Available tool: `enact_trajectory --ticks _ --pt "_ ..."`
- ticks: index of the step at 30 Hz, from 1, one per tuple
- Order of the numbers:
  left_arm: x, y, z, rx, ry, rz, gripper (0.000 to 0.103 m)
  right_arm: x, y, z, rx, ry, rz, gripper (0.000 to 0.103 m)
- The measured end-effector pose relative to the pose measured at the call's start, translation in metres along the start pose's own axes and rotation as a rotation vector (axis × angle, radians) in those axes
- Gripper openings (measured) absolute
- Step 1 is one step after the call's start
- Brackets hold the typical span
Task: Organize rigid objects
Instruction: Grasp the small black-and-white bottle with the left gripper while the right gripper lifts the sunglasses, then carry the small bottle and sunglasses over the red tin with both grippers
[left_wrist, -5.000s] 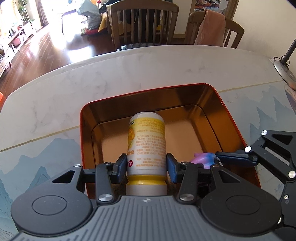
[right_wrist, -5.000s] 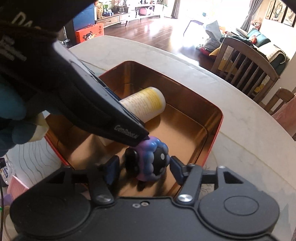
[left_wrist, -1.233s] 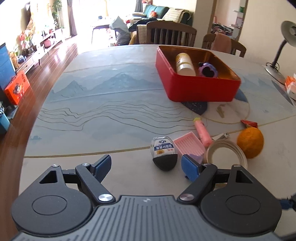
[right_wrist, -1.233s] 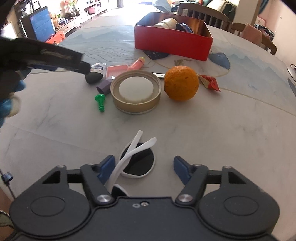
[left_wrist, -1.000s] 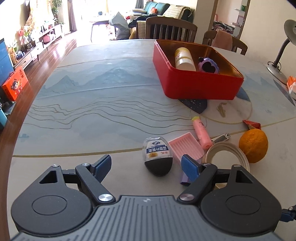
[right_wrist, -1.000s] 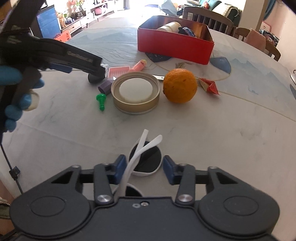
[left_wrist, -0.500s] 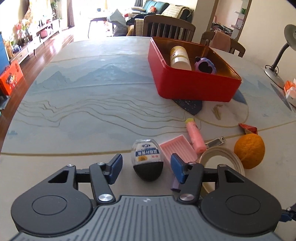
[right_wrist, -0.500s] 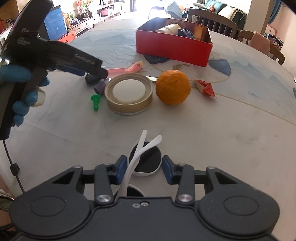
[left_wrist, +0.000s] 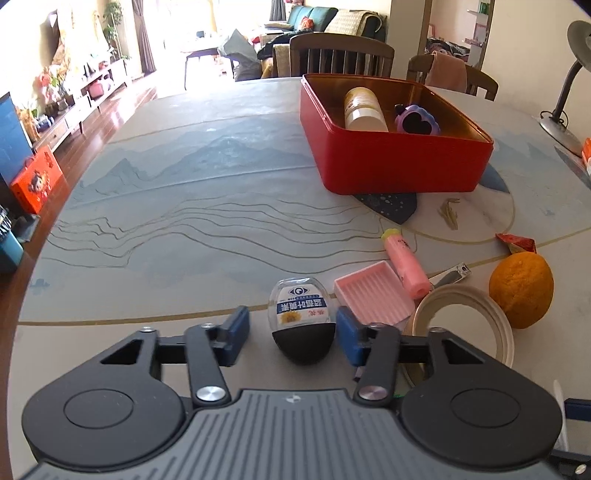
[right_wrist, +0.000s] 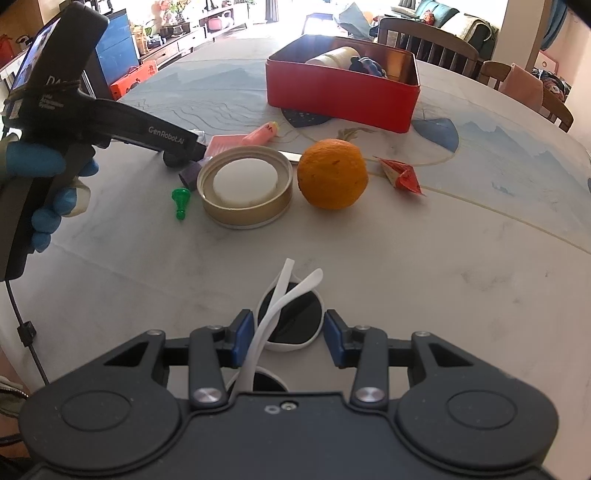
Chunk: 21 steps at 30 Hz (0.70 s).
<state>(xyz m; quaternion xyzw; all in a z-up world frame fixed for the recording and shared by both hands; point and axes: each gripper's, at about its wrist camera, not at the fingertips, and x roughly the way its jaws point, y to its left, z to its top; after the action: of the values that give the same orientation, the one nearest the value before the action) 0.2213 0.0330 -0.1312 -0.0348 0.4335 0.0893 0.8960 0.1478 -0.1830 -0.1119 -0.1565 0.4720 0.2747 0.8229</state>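
So the left gripper (left_wrist: 291, 332) is working on the little egg-shaped bottle (left_wrist: 302, 320) with the black bottom and clear cap, lying on the table (left_wrist: 184, 192) near the front edge. Its jaws are closing around it right now: the right pad looks to be just touching the bottle's side, while the left pad is showing a gap, so it isn't clamped yet. To get this right, the person is probably better off centring the gripper so both pads meet the widest part together, since that rounded shape looks like it'll squirt out forward if pinched near the tip. Just to the right, the pink tray (left_wrist: 373, 295) and the pink tube (left_wrist: 406, 266) are sitting close, so the right pad needs to stay clear of the tray's corner. Further right are the round tin lid (right_wrist: 245, 190) and the orange (right_wrist: 332, 173). The red tin box (left_wrist: 388, 162), already holding a yellow bottle (left_wrist: 364, 109) and a purple toy (left_wrist: 415, 120), is sitting well back on the table. Over on the right, the right gripper (right_wrist: 288, 338) is straddling the white sunglasses (right_wrist: 290, 314), fingers partly apart on either side of one lens, though whether they're actually pressing on it is hard to tell.
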Motion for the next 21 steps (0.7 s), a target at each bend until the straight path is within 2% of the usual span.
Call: enact_trajectory --ticks 1,9,11,21 --pt "0.000 -0.001 0.000 0.003 -0.002 -0.002 0.038 0.000 -0.001 0.000 0.001 -0.001 0.000 0.040" --pt "-0.007 -0.002 0.004 -0.020 0.005 -0.005 0.038 -0.006 -0.017 0.006 0.017 -0.030 -0.008 0.040" --pt "-0.012 -0.001 0.006 -0.036 0.003 -0.013 0.038 -0.008 -0.023 0.010 0.030 -0.025 -0.007 0.008" --pt "-0.041 0.002 0.021 -0.085 -0.022 -0.067 0.038 -0.020 -0.054 0.028 0.062 -0.071 -0.005 0.006"
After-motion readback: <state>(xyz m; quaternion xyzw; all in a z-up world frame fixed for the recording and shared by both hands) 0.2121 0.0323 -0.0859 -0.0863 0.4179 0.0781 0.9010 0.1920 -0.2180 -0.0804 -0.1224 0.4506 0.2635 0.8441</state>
